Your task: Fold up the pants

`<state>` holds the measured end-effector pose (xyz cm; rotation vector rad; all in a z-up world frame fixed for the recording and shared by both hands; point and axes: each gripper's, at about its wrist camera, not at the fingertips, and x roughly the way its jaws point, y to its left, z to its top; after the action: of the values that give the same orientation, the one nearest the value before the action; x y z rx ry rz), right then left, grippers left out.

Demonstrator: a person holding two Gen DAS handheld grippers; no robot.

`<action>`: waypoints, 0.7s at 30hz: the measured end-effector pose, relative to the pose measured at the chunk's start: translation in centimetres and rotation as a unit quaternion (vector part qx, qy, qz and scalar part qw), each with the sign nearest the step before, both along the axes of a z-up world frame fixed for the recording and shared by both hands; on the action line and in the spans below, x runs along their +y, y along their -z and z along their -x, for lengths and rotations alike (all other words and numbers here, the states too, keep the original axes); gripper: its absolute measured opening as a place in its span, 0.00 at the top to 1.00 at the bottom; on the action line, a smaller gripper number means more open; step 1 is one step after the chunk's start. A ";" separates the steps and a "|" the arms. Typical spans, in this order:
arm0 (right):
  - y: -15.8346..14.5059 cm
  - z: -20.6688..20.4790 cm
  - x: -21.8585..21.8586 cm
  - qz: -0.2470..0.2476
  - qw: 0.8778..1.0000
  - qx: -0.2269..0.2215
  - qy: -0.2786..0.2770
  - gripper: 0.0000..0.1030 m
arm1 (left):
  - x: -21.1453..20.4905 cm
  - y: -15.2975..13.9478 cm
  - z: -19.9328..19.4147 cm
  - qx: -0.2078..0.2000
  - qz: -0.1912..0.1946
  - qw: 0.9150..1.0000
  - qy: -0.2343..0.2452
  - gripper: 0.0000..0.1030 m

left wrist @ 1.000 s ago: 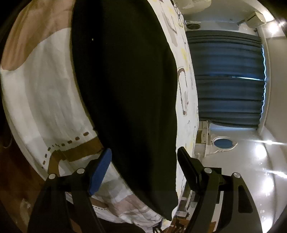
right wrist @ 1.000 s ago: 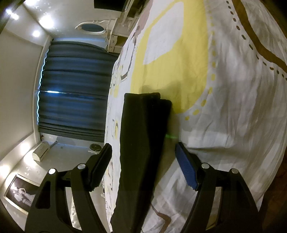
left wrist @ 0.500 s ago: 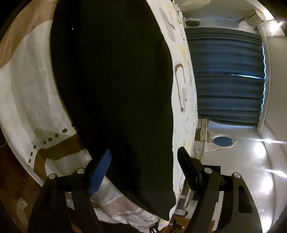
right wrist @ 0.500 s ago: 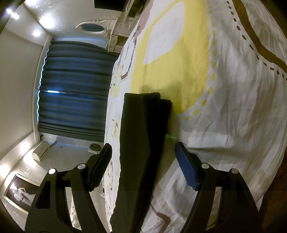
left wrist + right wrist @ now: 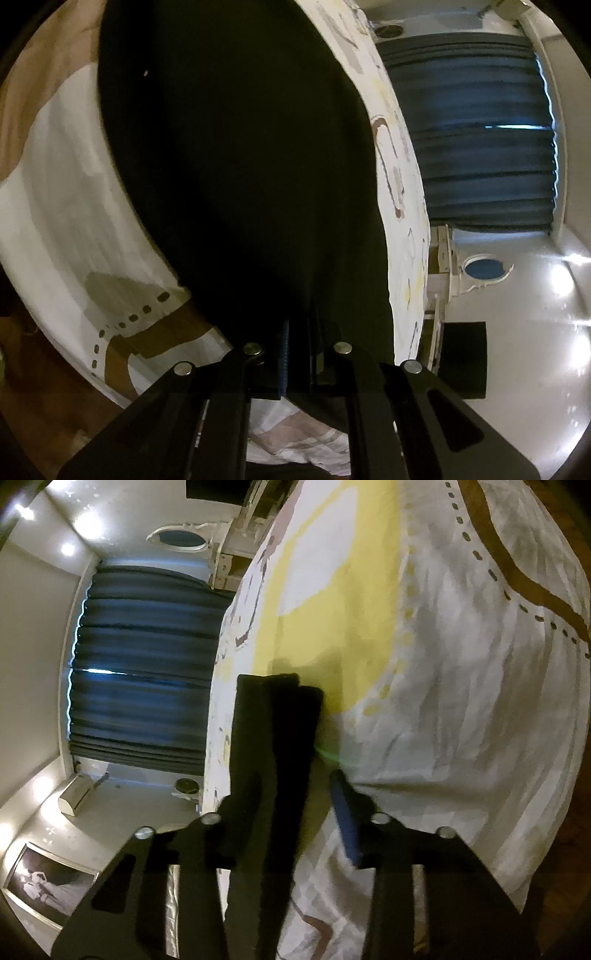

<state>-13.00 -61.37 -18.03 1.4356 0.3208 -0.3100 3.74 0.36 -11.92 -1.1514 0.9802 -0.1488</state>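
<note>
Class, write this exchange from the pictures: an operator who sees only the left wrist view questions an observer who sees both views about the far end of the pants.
Operator: My left gripper is shut on the pants. Is the right one shut too?
Observer: No. The right gripper is open, fingers apart with the pants between them.
Operator: How do the pants lie there?
Observer: As a narrow folded strip, its end resting by the yellow patch of the bedspread.

Your pants (image 5: 240, 177) are plain black, no pattern. The bedsheet (image 5: 461, 686) is white with a yellow patch, brown bands and dotted brown lines. Both claws, left claw (image 5: 297, 350) and right claw (image 5: 288, 812), are black with blue pads (image 5: 347, 823). Curtains (image 5: 480, 129) are dark blue, pleated.
</note>
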 end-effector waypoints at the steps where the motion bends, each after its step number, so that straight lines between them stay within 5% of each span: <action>1: 0.0 0.0 0.0 -0.002 1.000 -0.001 -0.001 0.70 | 0.0 -0.1 0.1 -0.002 -0.001 1.000 0.001 0.93; 15: -0.3 0.0 -0.3 -0.012 0.999 -0.038 0.029 0.45 | 0.5 0.4 0.9 0.000 -0.003 1.000 0.015 0.93; 18: -0.2 -1.1 -0.7 -0.007 0.999 -0.033 0.023 0.45 | 1.0 0.7 1.3 0.005 0.020 1.000 0.008 0.89; 21: -0.5 -1.7 -0.9 0.005 1.000 -0.021 0.017 0.46 | 0.8 0.2 1.7 0.006 0.029 0.999 0.016 0.74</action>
<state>-11.32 -62.25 -17.48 1.4367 0.2596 -0.3078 2.03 1.16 -12.12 -1.1918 1.0100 -0.1982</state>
